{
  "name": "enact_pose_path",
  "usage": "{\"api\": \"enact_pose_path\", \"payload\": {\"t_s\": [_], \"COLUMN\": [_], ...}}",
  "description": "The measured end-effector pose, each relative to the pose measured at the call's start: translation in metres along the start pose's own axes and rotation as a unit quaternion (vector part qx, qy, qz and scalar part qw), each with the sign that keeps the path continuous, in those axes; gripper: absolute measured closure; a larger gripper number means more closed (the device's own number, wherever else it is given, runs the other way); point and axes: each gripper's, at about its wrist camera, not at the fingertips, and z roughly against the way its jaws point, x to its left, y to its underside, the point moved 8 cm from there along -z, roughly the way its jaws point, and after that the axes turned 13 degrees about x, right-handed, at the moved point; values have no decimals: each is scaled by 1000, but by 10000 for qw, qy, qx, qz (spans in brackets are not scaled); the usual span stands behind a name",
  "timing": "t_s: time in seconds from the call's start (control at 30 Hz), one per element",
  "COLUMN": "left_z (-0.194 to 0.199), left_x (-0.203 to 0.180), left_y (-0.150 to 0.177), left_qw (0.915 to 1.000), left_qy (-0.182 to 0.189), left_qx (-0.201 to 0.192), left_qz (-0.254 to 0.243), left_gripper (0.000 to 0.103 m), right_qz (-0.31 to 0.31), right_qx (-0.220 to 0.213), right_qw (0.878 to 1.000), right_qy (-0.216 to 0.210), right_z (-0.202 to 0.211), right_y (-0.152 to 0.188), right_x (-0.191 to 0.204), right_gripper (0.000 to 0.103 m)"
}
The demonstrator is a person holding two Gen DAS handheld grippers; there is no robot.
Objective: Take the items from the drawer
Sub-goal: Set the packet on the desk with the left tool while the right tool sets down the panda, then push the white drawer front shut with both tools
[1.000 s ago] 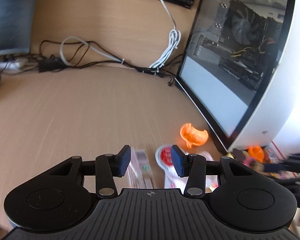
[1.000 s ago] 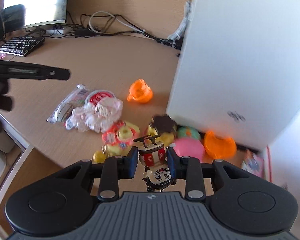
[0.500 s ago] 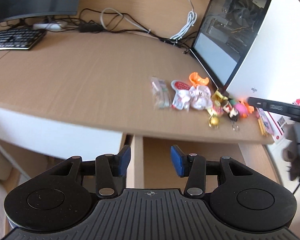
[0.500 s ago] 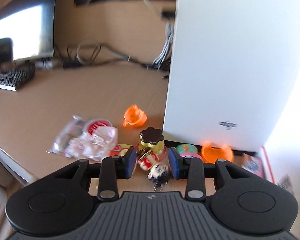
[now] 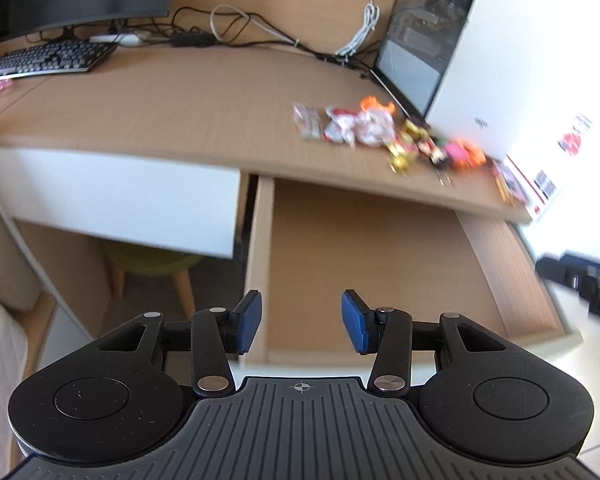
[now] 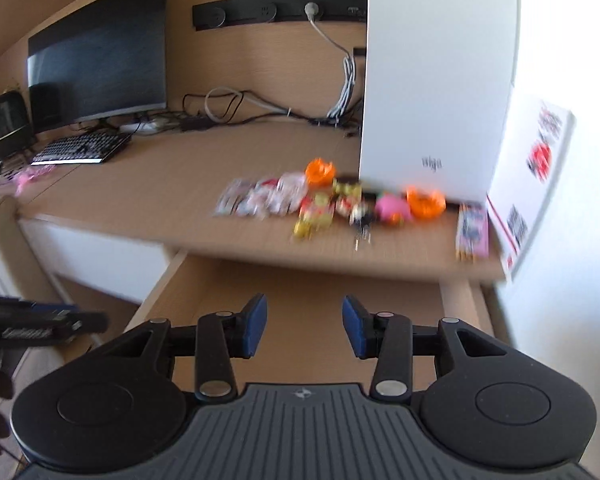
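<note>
The wooden drawer [image 5: 364,256] stands pulled out under the desk edge, and its visible floor is bare in both views [image 6: 324,300]. A blurred heap of small toys and wrappers [image 5: 380,132] lies on the desk top beside the white computer case [image 6: 432,80]; the heap of toys [image 6: 332,200] includes orange, pink and yellow pieces. My left gripper [image 5: 301,322] hovers over the drawer's front, open, nothing between its blue pads. My right gripper [image 6: 304,324] is also open and empty, held above the drawer. The left gripper shows blurred at the left edge [image 6: 32,326] of the right wrist view.
A dark monitor [image 6: 100,64] and keyboard [image 5: 48,58] stand at the desk's left, with cables [image 5: 260,36] along the back. A white box with red print [image 6: 536,176] stands right of the case. A green chair seat [image 5: 152,260] sits under the desk.
Both grippers pulled back from the desk top to above the open drawer. The right gripper let go of the small figure, which now lies in the heap, and opened.
</note>
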Motion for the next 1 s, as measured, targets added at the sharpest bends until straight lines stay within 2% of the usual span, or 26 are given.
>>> {"api": "enact_pose_path", "payload": {"t_s": [0.1,0.2,0.33,0.43,0.53,0.7,0.8,1.0], "left_z": [0,-2,-18,-36,-54,-75,-85,-91], "left_x": [-18,-36,-68,-84,-89,-86,-80,-70], "left_y": [33,69,116,141,153,144,138,129], "left_qw": [10000,9997,9977,9955,9936,9883,9894,9895], "left_qy": [-56,-36,-126,-210,-353,-652,-672,-683], "left_qx": [-48,-232,-488,-522,-625,-1066,-1080,-1122], "left_qz": [0,96,-454,-763,-873,-875,-703,-601], "left_gripper": [55,55,55,55,54,54,54,54], "right_qz": [-99,-235,-270,-496,-623,-320,-332,-772], "right_qx": [78,208,526,553,378,-400,-489,-534], "right_qw": [9998,9993,9981,9972,9966,9943,9932,9918], "right_qy": [-140,-199,-147,129,380,934,1005,865], "right_z": [12,14,-1,-19,-30,-41,-59,-79], "right_y": [47,101,175,209,221,212,204,194], "right_x": [-3,-13,-29,-44,-52,-53,-56,-73], "right_gripper": [59,51,51,51,51,51,51,51]}}
